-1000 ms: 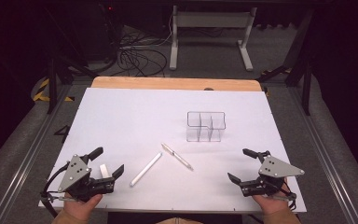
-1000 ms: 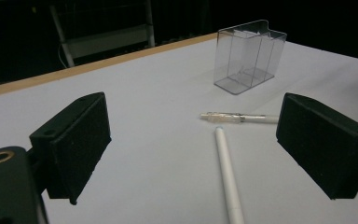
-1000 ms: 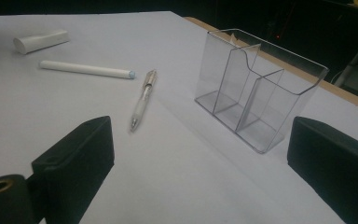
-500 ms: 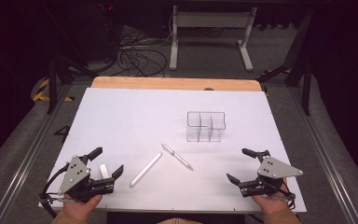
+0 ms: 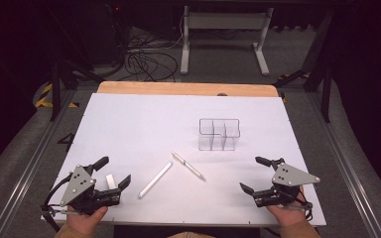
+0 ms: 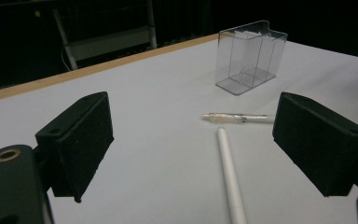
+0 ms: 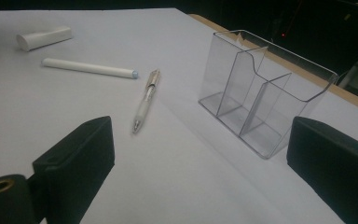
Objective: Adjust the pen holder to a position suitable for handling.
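The bench point(image 5: 129, 129) has a white top, with a strip of bare wood point(image 5: 178, 88) along its far edge. On the floor beyond, far left, lies a tangle of dark cables point(image 5: 146, 62). A pale metal stand point(image 5: 223, 22) is at far centre. Striped yellow-and-black tape point(image 5: 43, 95), possibly a floor marking, is at left.

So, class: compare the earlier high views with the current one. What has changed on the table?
Nothing visibly changed. Both the left gripper and the right gripper stay open and empty near the table's front edge; the long white stick, the clear-barrelled pen, the short white cylinder and the clear plastic compartment holder lie where they were.
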Demonstrator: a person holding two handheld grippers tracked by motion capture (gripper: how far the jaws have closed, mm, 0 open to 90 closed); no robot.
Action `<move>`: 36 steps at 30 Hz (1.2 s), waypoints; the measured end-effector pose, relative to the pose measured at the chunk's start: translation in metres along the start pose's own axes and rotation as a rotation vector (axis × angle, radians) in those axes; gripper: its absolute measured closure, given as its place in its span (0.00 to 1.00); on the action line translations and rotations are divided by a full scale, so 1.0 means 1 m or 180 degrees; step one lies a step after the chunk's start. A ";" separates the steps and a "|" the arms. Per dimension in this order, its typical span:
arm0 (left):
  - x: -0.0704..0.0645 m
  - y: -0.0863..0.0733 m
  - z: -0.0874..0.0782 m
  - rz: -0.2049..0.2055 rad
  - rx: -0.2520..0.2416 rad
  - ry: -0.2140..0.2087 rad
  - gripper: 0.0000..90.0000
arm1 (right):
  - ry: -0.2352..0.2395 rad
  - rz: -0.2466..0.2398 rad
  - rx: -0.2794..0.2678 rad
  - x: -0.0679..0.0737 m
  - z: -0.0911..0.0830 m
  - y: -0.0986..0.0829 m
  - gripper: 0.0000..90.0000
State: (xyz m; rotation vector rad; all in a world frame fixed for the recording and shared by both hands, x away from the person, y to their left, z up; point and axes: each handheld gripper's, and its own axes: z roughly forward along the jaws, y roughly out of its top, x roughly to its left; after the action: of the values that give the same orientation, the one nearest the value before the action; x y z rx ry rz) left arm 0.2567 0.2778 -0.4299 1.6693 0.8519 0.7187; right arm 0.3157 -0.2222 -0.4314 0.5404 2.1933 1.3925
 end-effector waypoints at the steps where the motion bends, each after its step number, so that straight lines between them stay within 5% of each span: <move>1: 0.000 0.000 0.000 0.0000 0.0000 0.0000 0.14 | 0.0010 0.0012 0.0006 0.000 0.001 0.001 0.09; 27: 0.000 0.000 -0.001 0.0006 0.0009 0.0020 0.15 | 0.0107 -0.0077 0.0098 -0.014 0.019 0.032 0.10; 36: 0.000 0.000 0.000 0.0023 0.0026 0.0015 0.16 | 0.0127 -0.0212 0.0285 -0.021 0.029 0.052 0.17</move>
State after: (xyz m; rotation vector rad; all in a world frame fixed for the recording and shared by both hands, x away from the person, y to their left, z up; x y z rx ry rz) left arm 0.2568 0.2776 -0.4301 1.6793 0.8535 0.7254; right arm 0.3538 -0.1918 -0.3904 0.4702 2.2928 1.2865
